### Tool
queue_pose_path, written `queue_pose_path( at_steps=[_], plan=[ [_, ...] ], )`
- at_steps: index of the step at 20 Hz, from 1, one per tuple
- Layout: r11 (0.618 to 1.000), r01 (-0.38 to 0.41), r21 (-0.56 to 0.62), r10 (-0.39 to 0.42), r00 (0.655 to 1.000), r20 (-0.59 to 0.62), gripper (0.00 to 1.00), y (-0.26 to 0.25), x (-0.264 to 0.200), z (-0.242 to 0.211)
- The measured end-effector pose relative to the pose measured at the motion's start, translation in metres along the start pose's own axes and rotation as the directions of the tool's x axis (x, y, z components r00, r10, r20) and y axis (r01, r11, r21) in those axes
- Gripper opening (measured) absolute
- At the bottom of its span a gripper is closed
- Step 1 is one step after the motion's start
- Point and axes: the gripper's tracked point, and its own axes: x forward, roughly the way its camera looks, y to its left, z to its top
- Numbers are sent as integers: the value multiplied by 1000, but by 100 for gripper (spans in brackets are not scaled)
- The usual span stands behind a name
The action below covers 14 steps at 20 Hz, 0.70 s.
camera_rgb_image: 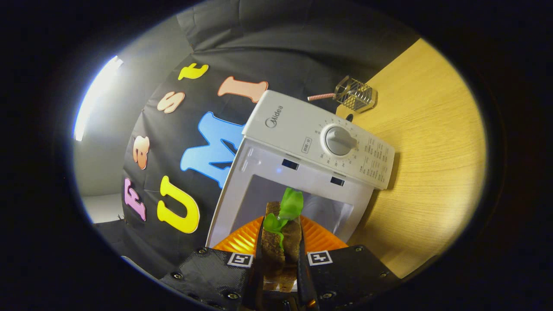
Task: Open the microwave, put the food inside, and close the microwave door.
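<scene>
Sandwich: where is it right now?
Gripper view: the sandwich is pinched between the claw fingers, above the orange plate, just before the open microwave cavity.

Gripper [280,259] closed on sandwich [281,242], orange plate [319,237] just under it, microwave [302,164] cavity open ahead, control panel [328,138] bordering the opening, wire basket [356,93] well apart on table [432,172].

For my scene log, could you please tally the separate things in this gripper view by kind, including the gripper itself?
Microwave, door open, on the wooden table: 1
Sandwich with green lettuce, clamped between both fingers: 1
Orange ridged plate, under the sandwich: 1
Wire mesh basket with a striped handle, beyond the microwave: 1
Gripper: 1
Total: 5, table not counted
</scene>
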Motion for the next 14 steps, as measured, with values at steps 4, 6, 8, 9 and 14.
queue_pose_path(
  at_steps=[4, 6, 8, 9, 14],
  plan=[
    [997, 35, 74, -34, 999, -12, 31, -7, 28, -21],
    [995, 43, 91, -42, 999, -13, 31, -8, 41, -29],
    [993, 49, 105, -49, 999, -2, 31, -10, 49, -33],
    [992, 52, 116, -53, 999, 3, 31, -10, 54, -35],
    [989, 78, 128, -85, 995, 50, 31, -16, 77, -41]
  ],
)
